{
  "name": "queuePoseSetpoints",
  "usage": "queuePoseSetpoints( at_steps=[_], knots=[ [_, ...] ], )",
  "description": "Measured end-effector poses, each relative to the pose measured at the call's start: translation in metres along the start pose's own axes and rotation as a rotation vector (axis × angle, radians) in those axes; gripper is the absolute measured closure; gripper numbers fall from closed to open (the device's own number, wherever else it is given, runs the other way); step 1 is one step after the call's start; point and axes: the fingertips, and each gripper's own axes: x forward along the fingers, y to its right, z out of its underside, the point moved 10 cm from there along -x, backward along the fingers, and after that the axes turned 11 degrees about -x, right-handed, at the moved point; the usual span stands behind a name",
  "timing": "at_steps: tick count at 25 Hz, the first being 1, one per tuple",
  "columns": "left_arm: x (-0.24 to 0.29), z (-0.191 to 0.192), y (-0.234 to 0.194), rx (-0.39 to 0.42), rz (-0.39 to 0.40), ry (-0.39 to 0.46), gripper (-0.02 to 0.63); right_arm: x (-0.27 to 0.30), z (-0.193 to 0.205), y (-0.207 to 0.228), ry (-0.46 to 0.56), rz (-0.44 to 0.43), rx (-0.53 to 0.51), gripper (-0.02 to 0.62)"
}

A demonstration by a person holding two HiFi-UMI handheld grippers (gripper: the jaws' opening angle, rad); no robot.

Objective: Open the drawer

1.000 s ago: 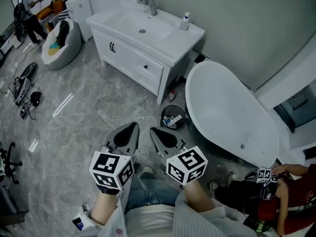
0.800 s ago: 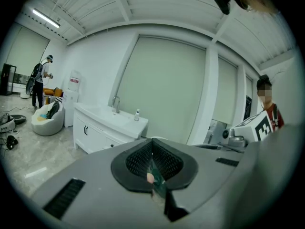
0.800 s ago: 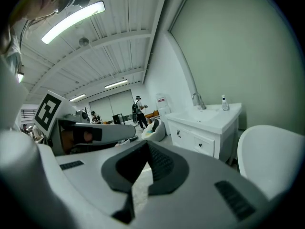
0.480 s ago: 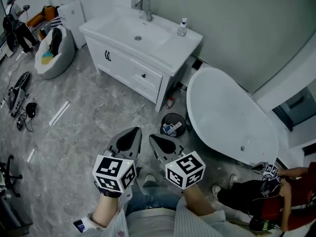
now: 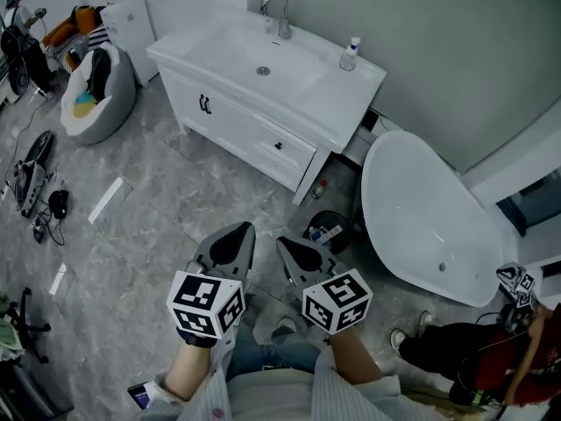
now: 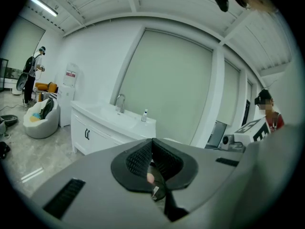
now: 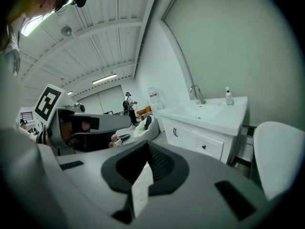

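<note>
1. The drawer (image 5: 285,150) is sitting shut in the right half of the white vanity (image 5: 333,103), just under the counter and beside the cupboard doors (image 5: 215,112). Its small dark knob (image 5: 279,146) is facing the room and looks like the part meant for gripping.
2. The vanity is standing against the wall, carrying a faucet (image 5: 279,12) and a small bottle (image 5: 351,53). A bathtub (image 5: 421,209) is lying just to its right, and a waste bin (image 5: 329,231) is sitting on the floor (image 5: 175,191) near the gap between them. Coming at the drawer straight from the front therefore seems the clearer way in.
3. The left gripper (image 5: 230,242) and the right gripper (image 5: 301,254) are hovering side by side, low in front of the person's body. Both are pointing toward the vanity but are well apart from it. This reads as a carrying posture during the approach, with the opening itself not yet begun.
4. Both pairs of jaws are pressing together, holding nothing of the task. A pale strip is showing along the right gripper's seam, and what it is cannot be told. Whichever tool takes the knob will probably need to spread first.
5. The head view alone is laying out the stretch of bare floor between tools and vanity, plus a person in red (image 5: 517,358) sitting low at the right edge.
6. The right gripper view is showing the drawer front and knob nearly face-on, with the left gripper off to its side.
7. The left gripper view is catching the doors and counter, but its own body is covering the drawer area. Only this view is showing another person (image 6: 32,75) standing far off.
</note>
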Motion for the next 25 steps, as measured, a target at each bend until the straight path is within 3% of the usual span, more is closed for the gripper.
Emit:
queuePoseSetpoints(
  at_steps=[11,25],
  knots=[
    [0.005,-0.043,-0.087,0.038,0.045,-0.036,0.589,0.080,-0.019,-0.010,0.002,0.091,0.024,0.586],
    [0.031,-0.060,-0.132,0.018,0.085,-0.063,0.589,0.119,-0.027,0.003,-0.029,0.165,0.051,0.586]
  ],
)
